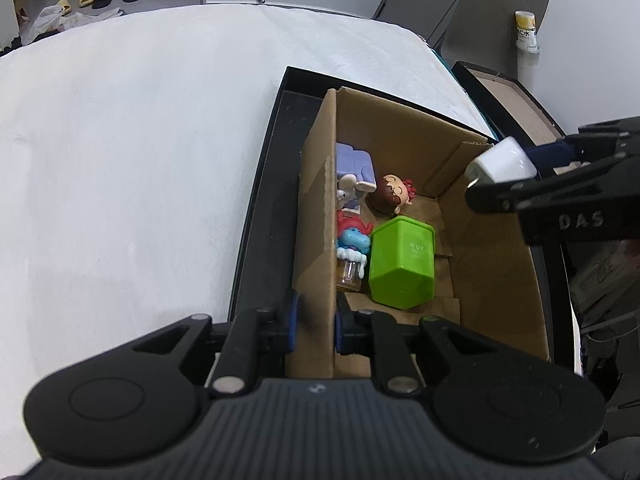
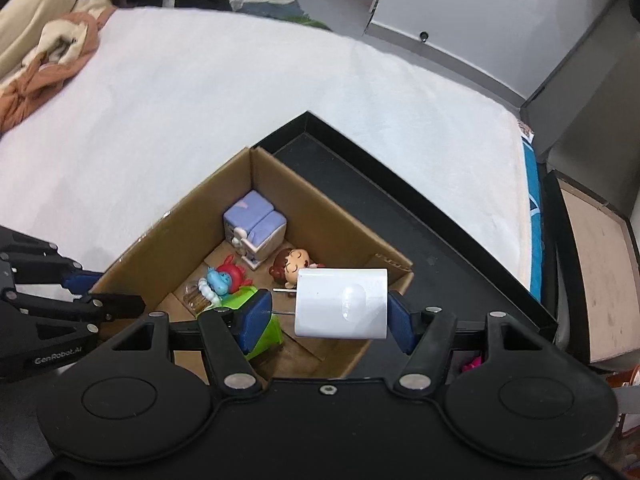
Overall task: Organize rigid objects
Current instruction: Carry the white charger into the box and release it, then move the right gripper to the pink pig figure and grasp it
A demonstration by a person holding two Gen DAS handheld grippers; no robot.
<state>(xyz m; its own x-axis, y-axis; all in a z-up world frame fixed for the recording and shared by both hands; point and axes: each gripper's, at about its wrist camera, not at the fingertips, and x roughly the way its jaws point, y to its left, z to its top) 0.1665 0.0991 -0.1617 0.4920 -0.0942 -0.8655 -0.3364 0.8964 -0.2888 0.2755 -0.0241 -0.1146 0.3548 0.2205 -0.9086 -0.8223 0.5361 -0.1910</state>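
A cardboard box (image 1: 488,248) sits inside a black tray (image 1: 260,184) on a white bed. In it lie a green container (image 1: 402,266), a brown-haired doll head (image 1: 390,194), a lilac toy block (image 1: 354,164) and a blue and red figure (image 1: 352,238). My left gripper (image 1: 314,322) is shut on the box's left wall. My right gripper (image 2: 330,314) is shut on a white charger plug (image 2: 342,304) and holds it above the box's near right corner. The charger plug (image 1: 500,162) also shows in the left wrist view, over the box's far right corner.
The white bed (image 2: 200,92) spreads left and behind the black tray (image 2: 420,216). Crumpled clothes (image 2: 52,56) lie at its far left. A second open box (image 2: 600,280) and a grey cabinet (image 2: 592,100) stand to the right. Shoes lie on the floor beyond.
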